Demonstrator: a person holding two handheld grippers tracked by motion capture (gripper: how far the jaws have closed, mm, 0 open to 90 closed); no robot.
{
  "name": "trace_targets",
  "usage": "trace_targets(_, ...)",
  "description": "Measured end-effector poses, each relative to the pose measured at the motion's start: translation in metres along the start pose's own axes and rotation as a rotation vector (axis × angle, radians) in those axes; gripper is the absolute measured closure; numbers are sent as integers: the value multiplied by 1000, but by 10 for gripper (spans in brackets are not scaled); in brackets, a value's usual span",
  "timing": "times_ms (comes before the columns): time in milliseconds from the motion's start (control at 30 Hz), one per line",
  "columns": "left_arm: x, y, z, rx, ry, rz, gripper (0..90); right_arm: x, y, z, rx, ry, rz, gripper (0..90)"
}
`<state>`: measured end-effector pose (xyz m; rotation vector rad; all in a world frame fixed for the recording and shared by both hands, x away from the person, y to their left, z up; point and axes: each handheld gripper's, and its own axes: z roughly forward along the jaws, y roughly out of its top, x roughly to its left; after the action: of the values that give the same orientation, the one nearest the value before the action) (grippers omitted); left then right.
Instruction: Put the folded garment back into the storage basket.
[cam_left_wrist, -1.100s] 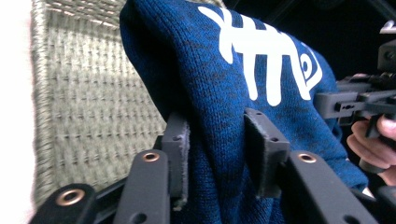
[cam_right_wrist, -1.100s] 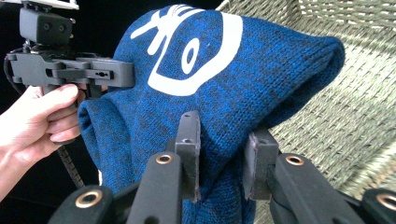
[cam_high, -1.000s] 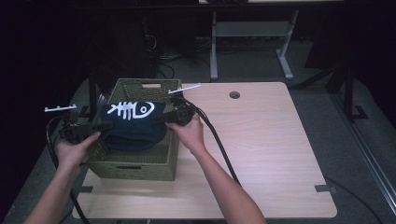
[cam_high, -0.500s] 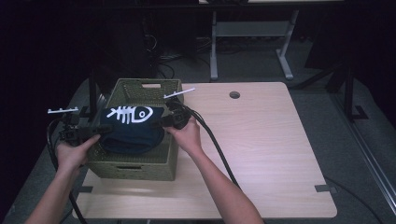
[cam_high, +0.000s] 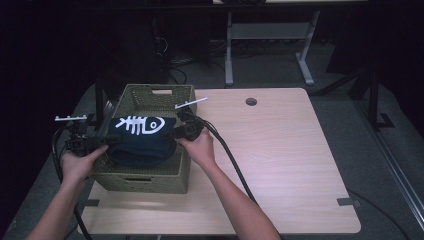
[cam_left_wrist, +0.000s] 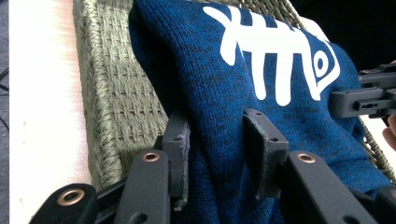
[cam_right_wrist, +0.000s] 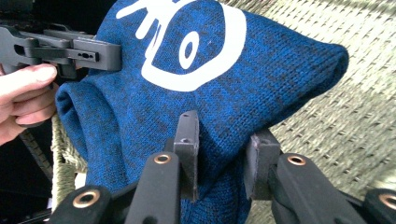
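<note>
Lower than a second ago, the blue knitted garment (cam_high: 142, 140) with its white fish-bone print is now sinking into the green woven basket (cam_high: 145, 176), which is sitting unchanged at the left of the wooden table (cam_high: 280, 150). At the left, the left gripper (cam_high: 111, 142) is pinching one end of the garment, its pads (cam_left_wrist: 262, 149) pressing a fold of knit between them. At the right, the right gripper (cam_high: 170, 134) is clamping the opposite end likewise, so the cloth is hanging stretched between both grippers over the basket's opening.
</note>
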<state>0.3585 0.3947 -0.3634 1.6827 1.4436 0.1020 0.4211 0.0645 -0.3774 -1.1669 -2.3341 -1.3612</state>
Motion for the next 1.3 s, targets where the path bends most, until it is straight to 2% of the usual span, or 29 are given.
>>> trace_targets(200,-2,2,3,4,5,14,641,3,0,-5,-7,-16,-20,705)
trace_targets(267,-2,3,5,-5,11,10,634,3,0,-6,-8,-16,-22,705)
trace_targets(300,-2,3,5,-6,28,12,611,3,0,-6,-6,-24,-27,695)
trace_targets(367,-2,4,3,-32,74,16,558,3,1,-8,-3,-62,-44,622)
trace_targets(433,0,5,0,-47,62,-7,559,2,3,-11,5,-97,-58,530)
trace_targets(467,0,5,0,-50,66,-7,567,3,4,-13,7,-121,-70,525)
trace_targets(600,-2,5,0,-47,60,1,569,-1,6,-20,3,-133,-76,508)
trace_targets(667,-3,5,1,-46,47,0,569,-3,7,-24,-3,-116,-63,512)
trace_targets(967,-14,4,-4,-80,1,7,571,-2,9,-39,-35,-41,-64,528)
trace_targets(1133,-27,2,-5,-108,-29,1,555,-6,8,-50,-54,31,-42,520)
trace_targets(1300,-45,3,-3,-122,-47,14,533,-10,4,-64,-77,95,-33,504)
